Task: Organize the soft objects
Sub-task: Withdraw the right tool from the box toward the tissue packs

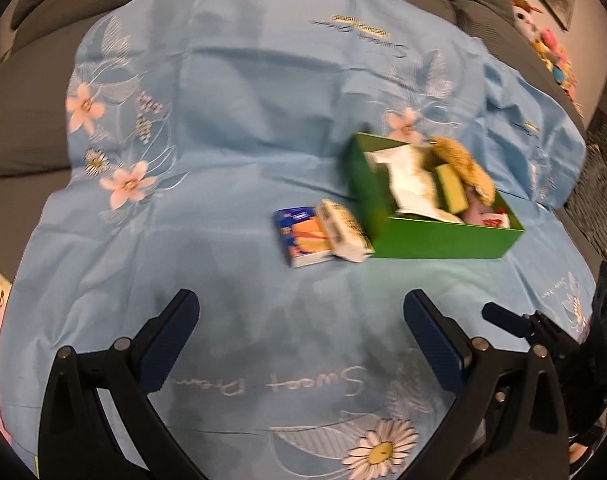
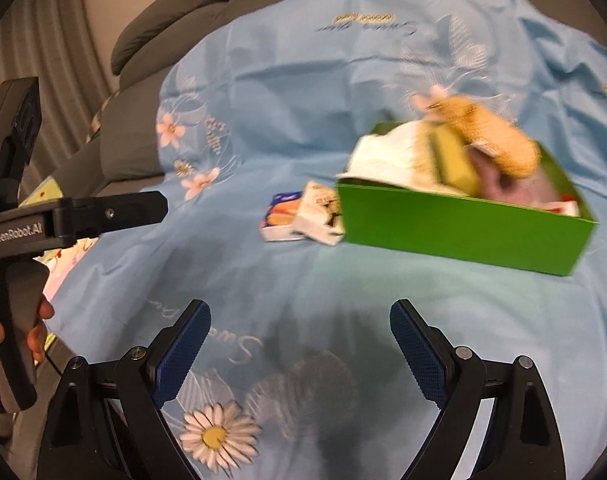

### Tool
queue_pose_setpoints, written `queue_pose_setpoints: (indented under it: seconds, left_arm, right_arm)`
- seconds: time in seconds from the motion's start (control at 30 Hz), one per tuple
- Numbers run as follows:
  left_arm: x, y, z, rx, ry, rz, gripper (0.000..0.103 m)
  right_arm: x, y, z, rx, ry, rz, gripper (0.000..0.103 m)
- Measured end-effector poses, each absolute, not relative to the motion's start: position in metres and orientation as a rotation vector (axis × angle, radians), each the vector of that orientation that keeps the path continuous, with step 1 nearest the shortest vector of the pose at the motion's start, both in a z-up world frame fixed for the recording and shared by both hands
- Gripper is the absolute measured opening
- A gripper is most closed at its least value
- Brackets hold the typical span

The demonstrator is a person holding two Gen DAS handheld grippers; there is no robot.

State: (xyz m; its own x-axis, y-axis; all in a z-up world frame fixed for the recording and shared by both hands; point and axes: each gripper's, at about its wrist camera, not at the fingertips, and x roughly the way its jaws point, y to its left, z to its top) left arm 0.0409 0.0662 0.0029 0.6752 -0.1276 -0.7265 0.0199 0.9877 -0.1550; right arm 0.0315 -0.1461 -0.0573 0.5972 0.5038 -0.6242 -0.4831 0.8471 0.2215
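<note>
A green box (image 1: 435, 240) (image 2: 463, 228) stands on the blue floral cloth (image 1: 239, 120) (image 2: 287, 92). It holds a tan knitted item (image 1: 469, 170) (image 2: 491, 140), a yellow-green sponge (image 1: 451, 188) (image 2: 455, 160), white soft packs (image 1: 407, 180) (image 2: 387, 156) and a pink item (image 1: 483, 214) (image 2: 507, 184). A blue and orange tissue pack (image 1: 303, 240) (image 2: 279, 216) and a white pack (image 1: 345, 232) (image 2: 319, 216) lie beside its left end. My left gripper (image 1: 303, 336) is open and empty, short of the packs. My right gripper (image 2: 299, 340) is open and empty, short of the box.
The cloth covers a grey sofa (image 1: 35, 136) (image 2: 175, 28). Plush toys (image 1: 551, 52) sit at the far right by the wall. The left gripper's body (image 2: 75, 216) and the hand holding it show at the left of the right wrist view.
</note>
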Motion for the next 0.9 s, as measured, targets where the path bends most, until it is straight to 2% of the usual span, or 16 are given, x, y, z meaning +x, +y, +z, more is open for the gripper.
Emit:
queue_pose_setpoints:
  seconds: [0.6,0.7,0.9]
  left_arm:
    - [0.086,0.102,-0.020,-0.192,0.863,-0.062,0.102]
    - [0.094,0.103,-0.021,-0.201,0.868,-0.067,0.102]
    - [0.104,0.109,-0.025,-0.216,0.875,-0.070,0.102]
  right_arm:
    - [0.134,-0.070,-0.071,-0.059,0.756,0.620,0.091]
    - [0.149,-0.061,-0.078,-0.072,0.769,0.600,0.086]
    - [0.173,-0.040,-0.090,-0.050,0.828,0.550,0.086]
